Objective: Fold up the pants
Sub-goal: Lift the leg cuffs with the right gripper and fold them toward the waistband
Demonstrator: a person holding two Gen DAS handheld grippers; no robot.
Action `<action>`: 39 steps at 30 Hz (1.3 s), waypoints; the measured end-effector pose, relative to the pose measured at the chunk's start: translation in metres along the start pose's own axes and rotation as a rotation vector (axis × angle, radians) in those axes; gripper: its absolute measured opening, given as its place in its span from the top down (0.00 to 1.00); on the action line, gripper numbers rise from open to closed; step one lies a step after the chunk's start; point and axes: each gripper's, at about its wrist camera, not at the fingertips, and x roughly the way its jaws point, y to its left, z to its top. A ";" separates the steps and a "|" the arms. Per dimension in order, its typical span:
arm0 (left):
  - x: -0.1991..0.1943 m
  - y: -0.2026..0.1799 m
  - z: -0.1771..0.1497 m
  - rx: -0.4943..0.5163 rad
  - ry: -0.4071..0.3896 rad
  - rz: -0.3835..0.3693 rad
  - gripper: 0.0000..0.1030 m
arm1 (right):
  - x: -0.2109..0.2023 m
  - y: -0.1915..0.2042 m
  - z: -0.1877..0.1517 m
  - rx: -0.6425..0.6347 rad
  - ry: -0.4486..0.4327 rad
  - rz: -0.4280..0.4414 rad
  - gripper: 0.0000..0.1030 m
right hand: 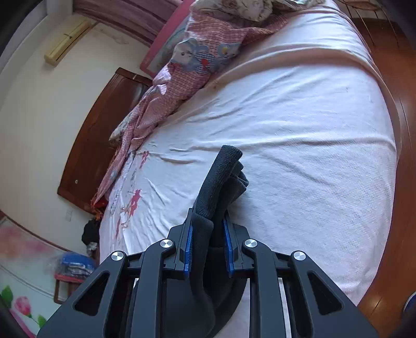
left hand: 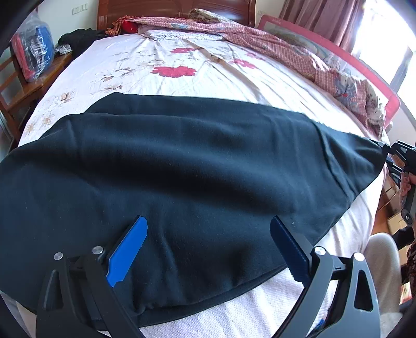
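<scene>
Dark navy pants (left hand: 182, 169) lie spread across the bed (left hand: 197, 78), running left to right. My left gripper (left hand: 208, 226) is open, its blue pads over the near edge of the pants, holding nothing. My right gripper (right hand: 208, 221) is shut on a bunched end of the pants (right hand: 221, 176). In the left wrist view the right gripper (left hand: 390, 153) shows at the far right, pulling that end of the pants taut and slightly off the bed.
A pink checked quilt (left hand: 286, 46) is heaped along the far right side of the bed, by the red bed rail (left hand: 364, 67). A wooden headboard (left hand: 169, 10) stands at the back. A wooden chair with a bagged bundle (left hand: 33, 52) stands at the left.
</scene>
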 end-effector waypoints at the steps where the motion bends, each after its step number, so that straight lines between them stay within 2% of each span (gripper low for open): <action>1: -0.004 0.002 0.000 -0.014 -0.014 -0.010 0.07 | -0.005 0.012 -0.003 -0.033 -0.005 -0.004 0.81; 5: -0.015 0.010 0.000 -0.039 -0.063 -0.023 0.07 | -0.024 0.064 -0.016 -0.172 -0.032 0.011 0.81; 8: -0.022 0.020 -0.003 -0.053 -0.102 -0.006 0.07 | -0.037 0.104 -0.030 -0.274 -0.055 0.041 0.81; 12: -0.022 0.038 -0.008 -0.115 -0.109 -0.025 0.07 | -0.050 0.154 -0.056 -0.387 -0.063 0.086 0.81; 18: -0.030 0.048 -0.011 -0.124 -0.145 -0.036 0.07 | -0.050 0.219 -0.111 -0.572 -0.017 0.130 0.81; 25: -0.045 0.068 -0.008 -0.203 -0.205 -0.060 0.07 | -0.022 0.256 -0.198 -0.766 0.101 0.163 0.81; 32: -0.047 0.090 -0.011 -0.296 -0.209 -0.065 0.07 | 0.018 0.247 -0.287 -0.971 0.212 0.119 0.81; 34: -0.047 0.091 -0.012 -0.301 -0.207 -0.066 0.07 | 0.025 0.238 -0.307 -1.037 0.219 0.102 0.76; 36: -0.045 0.091 -0.012 -0.298 -0.205 -0.063 0.07 | 0.030 0.233 -0.319 -1.069 0.255 0.124 0.57; 37: -0.043 0.091 -0.012 -0.298 -0.199 -0.066 0.07 | 0.032 0.231 -0.325 -1.078 0.295 0.139 0.53; 39: -0.041 0.090 -0.012 -0.305 -0.191 -0.078 0.07 | 0.032 0.227 -0.333 -1.086 0.355 0.171 0.38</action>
